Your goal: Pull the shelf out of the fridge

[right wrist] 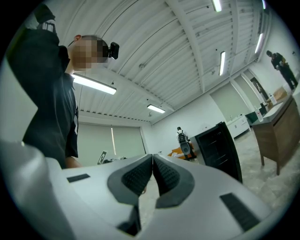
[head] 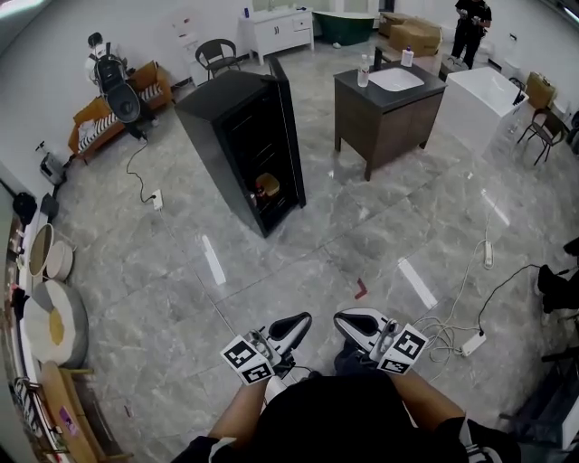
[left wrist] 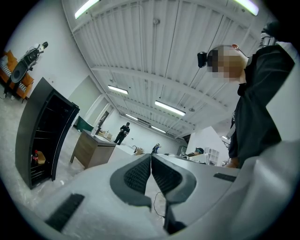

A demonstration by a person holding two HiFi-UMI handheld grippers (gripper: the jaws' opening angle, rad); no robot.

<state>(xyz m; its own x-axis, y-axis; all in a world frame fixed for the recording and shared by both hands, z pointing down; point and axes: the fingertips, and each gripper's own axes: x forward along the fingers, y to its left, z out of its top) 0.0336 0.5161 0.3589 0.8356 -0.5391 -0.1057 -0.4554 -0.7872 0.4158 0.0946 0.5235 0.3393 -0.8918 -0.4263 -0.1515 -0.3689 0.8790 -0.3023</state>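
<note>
A black fridge stands on the floor several steps ahead in the head view, its front glass dark, with an orange item on a low shelf inside. It shows too in the left gripper view as the fridge at left, shelves faintly visible, and in the right gripper view as the fridge. Both grippers are held close to the person's body, far from the fridge. The left gripper is shut with nothing in it, and the right gripper is shut and empty as well. Pads meet in the left gripper view, and pads meet in the right gripper view.
A dark wooden vanity with a white sink stands right of the fridge. A white bathtub lies beyond it. Cables and a power strip lie on the floor at right. A red mark is on the tiles. A person stands far back.
</note>
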